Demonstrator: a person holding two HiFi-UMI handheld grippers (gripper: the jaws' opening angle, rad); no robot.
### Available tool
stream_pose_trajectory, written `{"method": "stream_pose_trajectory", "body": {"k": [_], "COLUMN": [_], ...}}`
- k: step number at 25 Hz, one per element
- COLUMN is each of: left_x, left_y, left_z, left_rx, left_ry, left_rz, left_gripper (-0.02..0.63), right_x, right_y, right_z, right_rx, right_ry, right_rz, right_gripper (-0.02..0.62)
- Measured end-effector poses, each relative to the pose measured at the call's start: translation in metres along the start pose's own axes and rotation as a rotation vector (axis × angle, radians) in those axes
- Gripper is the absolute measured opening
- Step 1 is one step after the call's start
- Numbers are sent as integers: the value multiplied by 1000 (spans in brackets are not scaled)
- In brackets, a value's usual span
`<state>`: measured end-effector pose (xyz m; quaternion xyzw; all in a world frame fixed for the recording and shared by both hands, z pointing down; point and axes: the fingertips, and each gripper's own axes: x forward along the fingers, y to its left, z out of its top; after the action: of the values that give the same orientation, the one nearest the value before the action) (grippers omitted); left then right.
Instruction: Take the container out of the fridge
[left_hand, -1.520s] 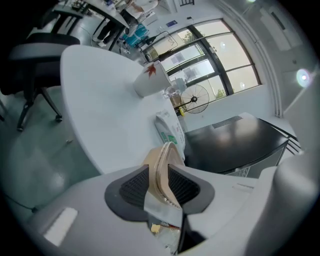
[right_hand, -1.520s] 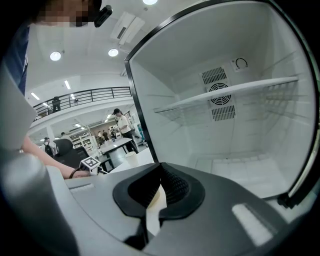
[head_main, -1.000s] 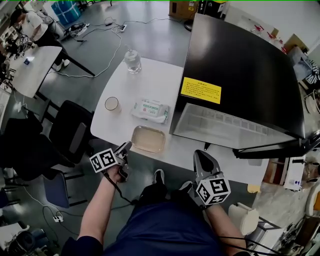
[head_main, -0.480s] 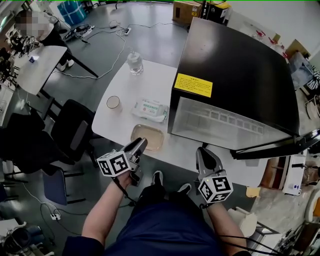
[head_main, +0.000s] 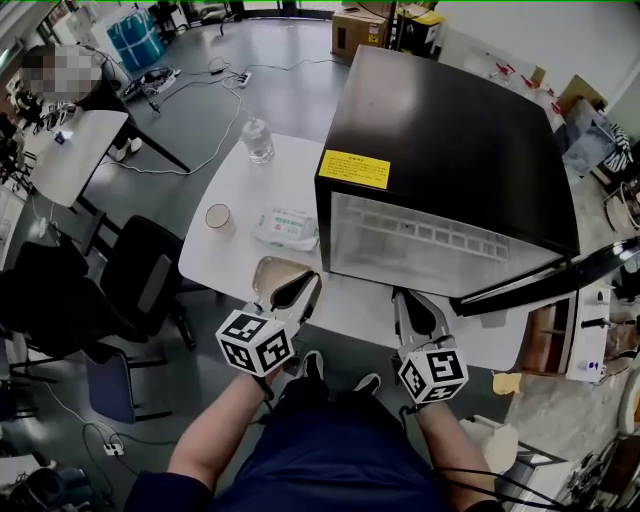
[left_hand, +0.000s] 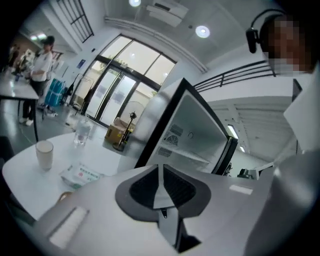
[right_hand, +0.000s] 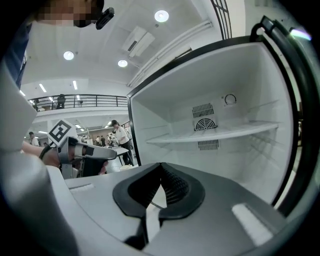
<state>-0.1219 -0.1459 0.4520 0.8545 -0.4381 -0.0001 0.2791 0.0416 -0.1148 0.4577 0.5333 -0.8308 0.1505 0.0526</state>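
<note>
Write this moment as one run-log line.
fridge: open, shelf bare | container: on table | left gripper: jaws just closed, nothing between | right gripper: shut, empty

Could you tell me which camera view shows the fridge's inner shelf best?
The right gripper view: it looks straight into the open fridge at the shelf. The left gripper view catches it obliquely; the head view, from above, does not show it clearly.

The fridge (head_main: 450, 130) is cased in glossy black panels, its lining (right_hand: 170, 115) moulded in smooth white plastic. The bench (head_main: 290, 170) is finished matt white. The container (head_main: 266, 270) is seen as translucent plastic.
</note>
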Motion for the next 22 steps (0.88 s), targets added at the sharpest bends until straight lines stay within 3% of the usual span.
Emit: {"method": "stream_pose_trajectory", "body": {"k": [2, 10, 22], "left_x": [4, 22, 29], "left_y": [-13, -59, -104], "left_z": [7, 29, 46], "left_rx": [60, 241, 366], "left_ry": [-21, -67, -132], "left_rz": [-4, -53, -97], "left_gripper": [3, 3, 3], "right_x": [-5, -22, -44], "right_y": [-2, -18, -12], "right_z": [8, 38, 84], "right_rx": [-24, -39, -116], "right_ry": [-18, -98, -198], "right_rz": [-9, -52, -75], "right_gripper": [6, 6, 8]}}
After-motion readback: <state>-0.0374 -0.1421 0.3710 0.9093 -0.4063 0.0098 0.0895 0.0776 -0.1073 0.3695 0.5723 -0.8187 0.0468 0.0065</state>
